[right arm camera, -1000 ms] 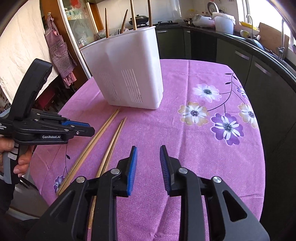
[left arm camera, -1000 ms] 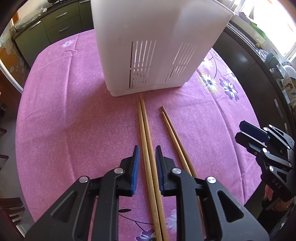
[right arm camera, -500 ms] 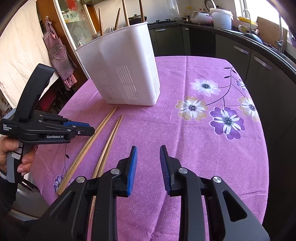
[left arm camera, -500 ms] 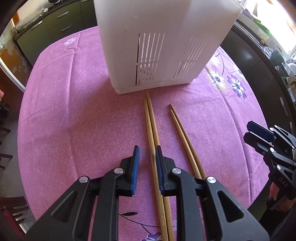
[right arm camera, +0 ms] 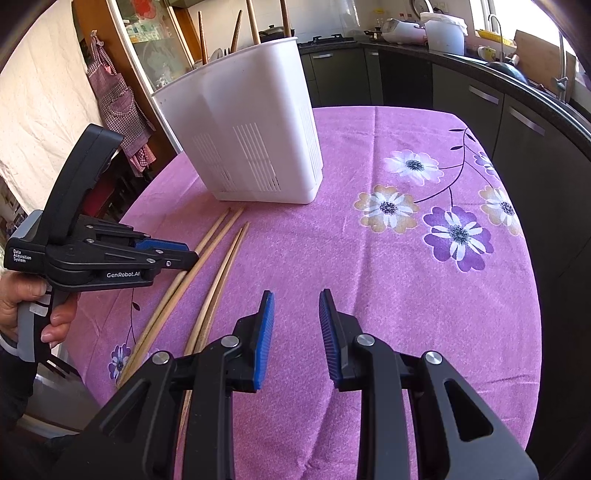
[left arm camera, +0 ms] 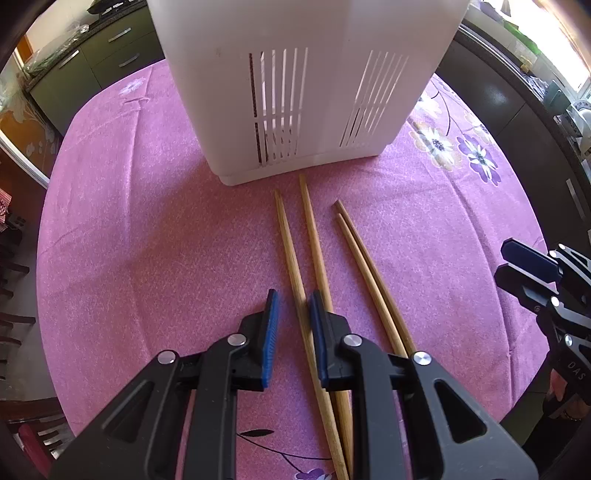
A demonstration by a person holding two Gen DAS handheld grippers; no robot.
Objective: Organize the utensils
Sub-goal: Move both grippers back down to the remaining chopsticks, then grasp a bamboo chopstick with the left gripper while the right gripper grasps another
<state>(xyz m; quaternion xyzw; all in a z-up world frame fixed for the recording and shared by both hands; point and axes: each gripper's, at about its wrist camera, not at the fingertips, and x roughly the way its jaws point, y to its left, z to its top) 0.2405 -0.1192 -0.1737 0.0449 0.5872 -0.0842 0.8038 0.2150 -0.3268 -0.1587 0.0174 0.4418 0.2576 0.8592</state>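
Observation:
Several long wooden chopsticks lie on the purple tablecloth, tips toward a white slotted utensil holder (left arm camera: 295, 85) (right arm camera: 251, 147). My left gripper (left arm camera: 293, 310) is low over the table, open, its jaws straddling the leftmost chopstick (left arm camera: 291, 258); its right finger lies between that one and the second chopstick (left arm camera: 314, 236). Another pair (left arm camera: 365, 266) lies to the right. In the right wrist view the left gripper (right arm camera: 184, 254) sits over the left pair (right arm camera: 207, 247). My right gripper (right arm camera: 296, 314) is open and empty above the cloth, right of the second pair (right arm camera: 225, 269). Utensil handles (right arm camera: 255, 22) stick out of the holder.
The round table (right arm camera: 424, 295) has a purple floral cloth. Dark kitchen cabinets (right arm camera: 517, 122) and a counter run along the right and back. An apron (right arm camera: 118, 107) hangs at the left. The table edge is near me on the left side.
My left gripper moved forward and down along the chopsticks toward the holder. The left pair has split apart, with one chopstick now between the jaws. The right gripper barely moved.

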